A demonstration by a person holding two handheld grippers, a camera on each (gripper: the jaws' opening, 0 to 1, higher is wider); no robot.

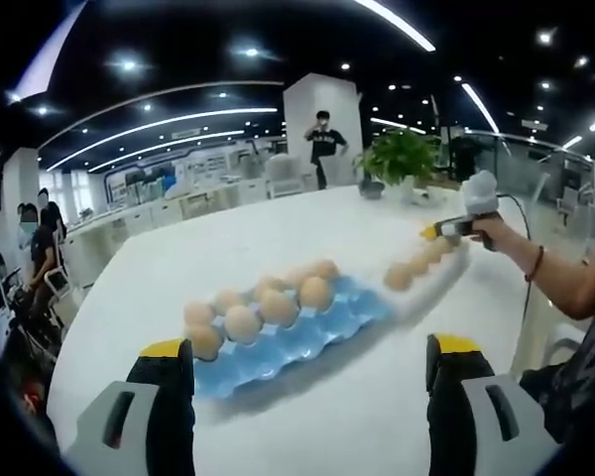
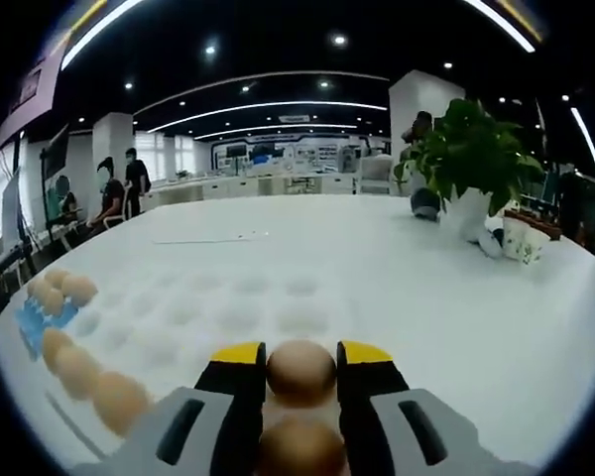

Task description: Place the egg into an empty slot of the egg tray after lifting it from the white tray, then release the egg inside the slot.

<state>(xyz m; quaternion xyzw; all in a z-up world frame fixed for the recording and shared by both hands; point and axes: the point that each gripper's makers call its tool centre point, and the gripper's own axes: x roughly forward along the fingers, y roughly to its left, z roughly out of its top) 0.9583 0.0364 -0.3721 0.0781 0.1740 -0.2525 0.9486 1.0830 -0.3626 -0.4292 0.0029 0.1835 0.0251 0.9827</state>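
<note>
Here, smooth tan egg [image 2: 300,369], right gripper [image 2: 300,365] clamping

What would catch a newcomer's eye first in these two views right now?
Probably the brown egg clamped between the right gripper's yellow-tipped jaws, low in the right gripper view over the white dimpled tray. Next, the blue egg tray, partly filled with brown eggs, lying mid-table in the left gripper view, beyond the open left gripper.

We can read no text, label, brand or number anywhere; any signs on the far walls are too blurred for us to make out.
</note>
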